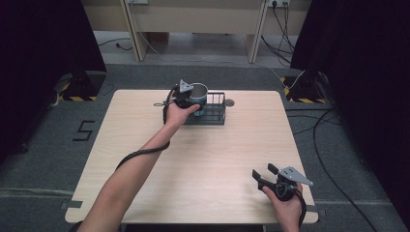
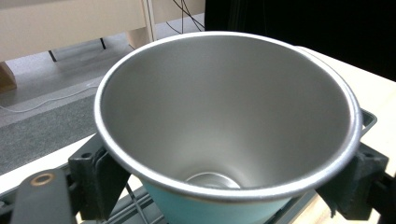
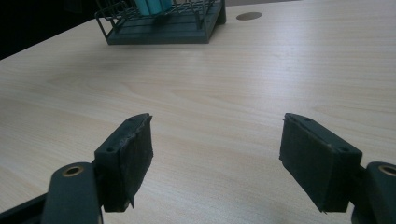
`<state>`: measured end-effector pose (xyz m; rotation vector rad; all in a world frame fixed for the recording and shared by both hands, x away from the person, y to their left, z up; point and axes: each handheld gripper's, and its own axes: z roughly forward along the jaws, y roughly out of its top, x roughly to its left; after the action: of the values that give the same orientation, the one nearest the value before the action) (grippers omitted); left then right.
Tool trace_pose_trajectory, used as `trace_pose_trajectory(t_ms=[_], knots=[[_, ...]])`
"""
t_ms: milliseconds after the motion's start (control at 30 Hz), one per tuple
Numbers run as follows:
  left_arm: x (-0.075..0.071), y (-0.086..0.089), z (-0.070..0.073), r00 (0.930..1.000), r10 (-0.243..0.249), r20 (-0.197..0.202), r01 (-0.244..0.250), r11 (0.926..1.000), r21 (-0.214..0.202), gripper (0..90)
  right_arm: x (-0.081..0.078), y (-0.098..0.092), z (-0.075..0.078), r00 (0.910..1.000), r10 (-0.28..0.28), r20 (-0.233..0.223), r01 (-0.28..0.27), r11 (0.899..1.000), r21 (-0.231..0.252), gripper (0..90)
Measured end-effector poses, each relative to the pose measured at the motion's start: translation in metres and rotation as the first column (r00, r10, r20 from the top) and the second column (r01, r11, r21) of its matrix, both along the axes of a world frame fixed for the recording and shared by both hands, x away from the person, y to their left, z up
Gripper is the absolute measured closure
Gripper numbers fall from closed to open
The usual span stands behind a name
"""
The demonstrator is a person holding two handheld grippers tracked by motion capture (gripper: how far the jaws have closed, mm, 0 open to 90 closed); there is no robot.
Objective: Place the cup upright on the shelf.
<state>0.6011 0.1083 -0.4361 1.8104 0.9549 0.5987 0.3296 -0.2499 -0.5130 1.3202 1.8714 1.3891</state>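
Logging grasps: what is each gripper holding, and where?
Left gripper clamps the teal steel-lined cup by its upper sides. Right gripper holds nothing.

Floor mark: a dark "5" or "S" (image 1: 83, 130) on the grey carpet (image 1: 43, 145), left of the tabletop (image 1: 203, 159).
Cup, rack: no readable text.

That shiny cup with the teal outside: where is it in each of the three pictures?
High view: the cup is at the table's far edge, at the left end of the wire rack, held by the left gripper.
Left gripper view: it looms close, centre, between the jaws.
Right gripper view: its teal base peeks at the top edge.
Shared landmark: the wire rack.
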Motion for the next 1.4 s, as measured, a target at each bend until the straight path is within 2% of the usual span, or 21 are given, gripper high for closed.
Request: trace_pose_trajectory(t_ms=[100,300,467,667,767,1233,1400], knots=[[0.000,0.000,0.001,1.0000,0.006,-0.006,-0.006,1.0000,0.004,14.0,0.000,0.000,0.000,1.0000,0.001,0.003,-0.001,1.000,-0.004,26.2],[-0.004,0.004,0.003,0.9994,0.012,-0.032,-0.013,0.9998,-0.014,14.0,0.000,0.000,0.000,1.0000,0.002,-0.006,-0.002,1.000,0.002,26.2],[-0.007,0.005,0.005,0.9994,0.009,-0.033,-0.009,0.9999,-0.010,14.0,0.000,0.000,0.000,1.0000,0.002,-0.005,-0.002,1.000,0.000,26.2],[-0.010,0.010,0.005,0.9997,0.000,-0.024,0.000,1.0000,0.003,14.1,0.000,0.000,0.000,1.0000,0.000,-0.006,0.000,1.000,0.001,26.2],[-0.013,0.012,0.006,0.9998,0.001,-0.021,-0.001,1.0000,-0.003,14.1,0.000,0.000,0.000,1.0000,0.000,-0.007,0.000,1.000,0.002,26.2],[-0.034,0.025,0.019,0.9994,-0.018,0.030,0.018,0.9998,-0.001,14.2,0.000,0.001,0.000,1.0000,-0.003,-0.009,0.003,1.000,0.001,26.2],[-0.038,0.032,0.020,0.9992,-0.018,0.035,0.018,0.9998,0.003,14.2,0.001,0.000,0.000,1.0000,-0.003,-0.008,0.003,1.000,0.001,26.2]])
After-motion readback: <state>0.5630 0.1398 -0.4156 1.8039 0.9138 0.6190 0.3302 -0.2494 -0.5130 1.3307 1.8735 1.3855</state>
